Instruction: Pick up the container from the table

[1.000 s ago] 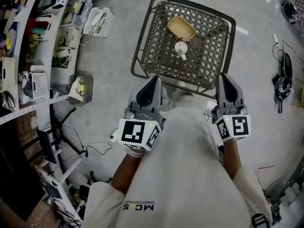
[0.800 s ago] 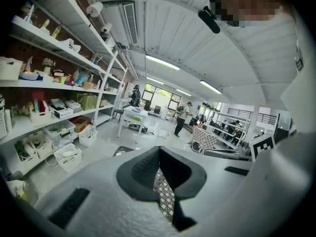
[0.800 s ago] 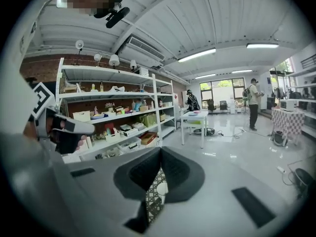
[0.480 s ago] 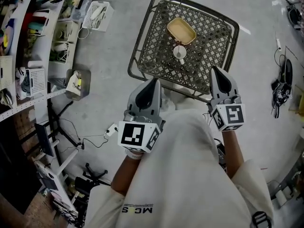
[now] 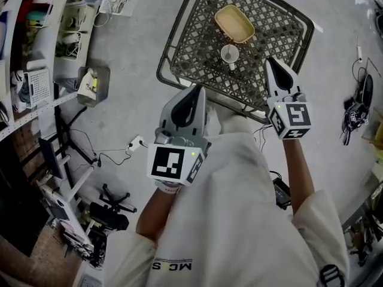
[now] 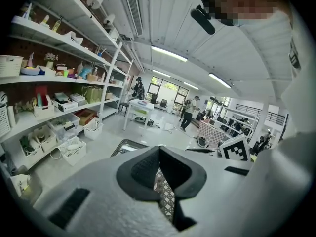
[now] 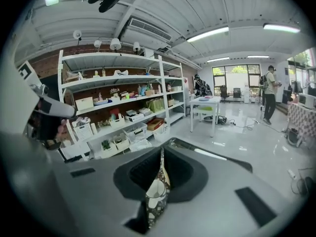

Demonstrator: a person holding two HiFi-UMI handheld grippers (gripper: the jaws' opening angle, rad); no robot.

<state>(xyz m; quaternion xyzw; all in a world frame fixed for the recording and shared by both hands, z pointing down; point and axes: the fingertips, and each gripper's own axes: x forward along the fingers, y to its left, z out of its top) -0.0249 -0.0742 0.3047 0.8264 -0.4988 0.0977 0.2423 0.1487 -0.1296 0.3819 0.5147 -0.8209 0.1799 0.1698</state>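
The container (image 5: 234, 24) is pale tan, the table (image 5: 197, 52) a dark metal lattice, the cup (image 5: 230, 54) white. The left gripper (image 5: 197, 89) and right gripper (image 5: 270, 61) are grey, with cubes marked in black-and-white squares.

Open-plan workshop lab, white shelves (image 7: 118, 90) of bins (image 7: 83, 130), worktable (image 7: 206, 101), strip lights (image 7: 207, 34), polished grey floor (image 7: 256, 147).

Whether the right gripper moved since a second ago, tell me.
Yes. The right gripper has advanced past the table near edge, toward the cup.
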